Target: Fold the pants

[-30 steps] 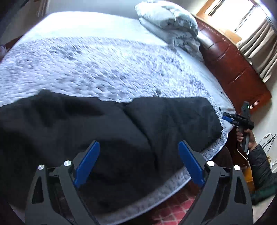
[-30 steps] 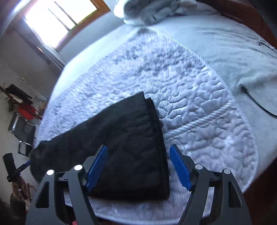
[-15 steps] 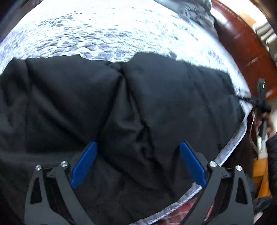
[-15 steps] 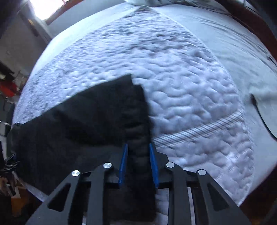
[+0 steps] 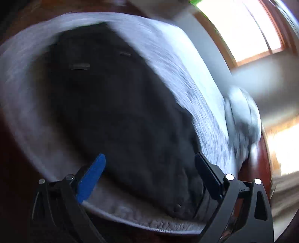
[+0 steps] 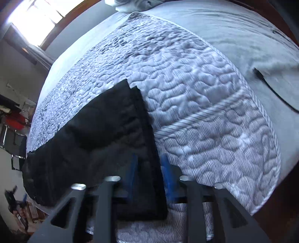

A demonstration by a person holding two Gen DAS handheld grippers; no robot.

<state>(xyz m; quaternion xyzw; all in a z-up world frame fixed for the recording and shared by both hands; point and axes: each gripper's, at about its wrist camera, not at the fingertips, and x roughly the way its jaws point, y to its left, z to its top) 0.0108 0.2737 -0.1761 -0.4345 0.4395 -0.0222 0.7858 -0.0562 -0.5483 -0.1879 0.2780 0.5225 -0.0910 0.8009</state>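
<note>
Black pants [image 6: 104,134] lie flat across the near part of a white quilted bed [image 6: 196,89]. My right gripper [image 6: 148,173] is shut on the pants' right end, at the leg hems, fingers [image 6: 165,172] narrow around the cloth. In the blurred left wrist view the pants [image 5: 121,112] fill the middle, waistband end nearest the camera. My left gripper [image 5: 149,173] is open, fingers [image 5: 93,173] wide apart over that end, holding nothing.
A folded grey blanket [image 6: 134,4] lies at the head of the bed, also in the left wrist view [image 5: 241,115]. A black cable [image 6: 271,87] lies on the sheet at right. A wooden bed frame [image 5: 256,168] and bright windows [image 5: 241,28] surround the bed.
My right gripper stays shut on the hem end. My left gripper has swung round fast to the pants' other end; its view is blurred and now looks along the pants.
</note>
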